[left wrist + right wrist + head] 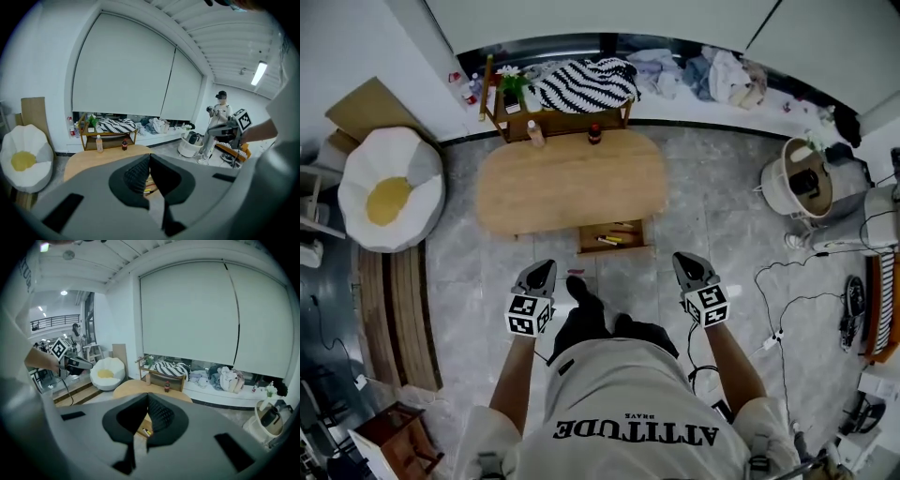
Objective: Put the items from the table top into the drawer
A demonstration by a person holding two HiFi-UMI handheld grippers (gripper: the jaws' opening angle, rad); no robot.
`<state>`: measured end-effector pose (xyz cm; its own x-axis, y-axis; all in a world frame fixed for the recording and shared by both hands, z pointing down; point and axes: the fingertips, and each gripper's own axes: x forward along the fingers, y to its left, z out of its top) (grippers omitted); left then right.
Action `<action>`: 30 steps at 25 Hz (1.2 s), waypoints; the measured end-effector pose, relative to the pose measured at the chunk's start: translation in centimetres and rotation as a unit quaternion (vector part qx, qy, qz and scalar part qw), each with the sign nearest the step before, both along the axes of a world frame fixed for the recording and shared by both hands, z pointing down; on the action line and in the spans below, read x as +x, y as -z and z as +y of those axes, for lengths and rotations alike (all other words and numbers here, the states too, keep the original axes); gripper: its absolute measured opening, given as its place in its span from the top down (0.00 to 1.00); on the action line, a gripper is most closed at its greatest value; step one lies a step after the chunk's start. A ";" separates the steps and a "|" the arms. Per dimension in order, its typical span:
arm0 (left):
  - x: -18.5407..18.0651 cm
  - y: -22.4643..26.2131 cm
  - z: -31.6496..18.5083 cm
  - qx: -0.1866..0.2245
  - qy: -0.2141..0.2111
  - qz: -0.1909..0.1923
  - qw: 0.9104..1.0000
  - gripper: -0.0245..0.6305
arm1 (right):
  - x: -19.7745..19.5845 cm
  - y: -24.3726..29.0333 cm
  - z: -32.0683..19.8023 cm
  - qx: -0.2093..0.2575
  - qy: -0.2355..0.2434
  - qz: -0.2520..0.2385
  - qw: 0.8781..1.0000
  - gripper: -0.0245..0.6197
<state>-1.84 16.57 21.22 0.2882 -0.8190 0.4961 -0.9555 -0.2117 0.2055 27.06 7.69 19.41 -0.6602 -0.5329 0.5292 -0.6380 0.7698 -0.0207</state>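
Standing here, both grippers are up in front of the person, well short of the table point(572, 183) and not touching anything. The left gripper point(546, 268) has its jaws pressed together with nothing between them, and the right gripper point(684, 261) is the same, empty. You only really get that from each gripper's own view; from the head view they just look like two grey wedges. The head view is the one that shows the drawer point(587, 238) properly: it's pulled out under the near edge of the table, with a yellow item point(609, 240) and a couple of thin bits inside that I can't make out. In the gripper views the drawer only peeks through the gap below the pads. Still on the tabletop, at the far edge, are a pale bottle point(534, 133) and a dark bottle point(594, 133), both upright and apart from each other. The gripper views show how tall they stand; from above they're just caps. Behind them is a shelf point(558, 120) with a striped cloth point(583, 84) on it, and a beanbag point(391, 187) sits off to the left.
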 end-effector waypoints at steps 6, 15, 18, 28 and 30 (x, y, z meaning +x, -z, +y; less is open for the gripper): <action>6.3 1.2 5.6 0.009 0.015 0.012 1.000 0.93 | 5.9 -0.2 5.8 0.005 0.020 0.002 1.000 0.93; 10.7 3.8 13.9 0.028 0.060 -0.008 0.998 0.93 | 11.3 0.3 11.0 0.013 0.048 -0.007 0.999 0.93; 10.3 4.2 16.1 0.027 0.071 -0.009 0.997 0.93 | 11.1 1.3 11.7 0.019 0.046 -0.017 0.999 0.93; 7.3 4.8 19.3 0.036 0.065 -0.010 0.997 0.93 | 9.1 3.4 14.0 0.041 0.018 -0.032 0.999 0.93; 6.8 5.3 19.6 0.039 0.055 -0.014 0.998 0.93 | 8.7 4.1 14.6 0.042 0.008 -0.036 0.998 0.93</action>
<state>4.94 36.13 15.89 0.1818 -0.8812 0.4365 -0.9789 -0.1200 0.1654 35.76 22.27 15.34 -0.7035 -0.5631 0.4335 -0.6253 0.7804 -0.0011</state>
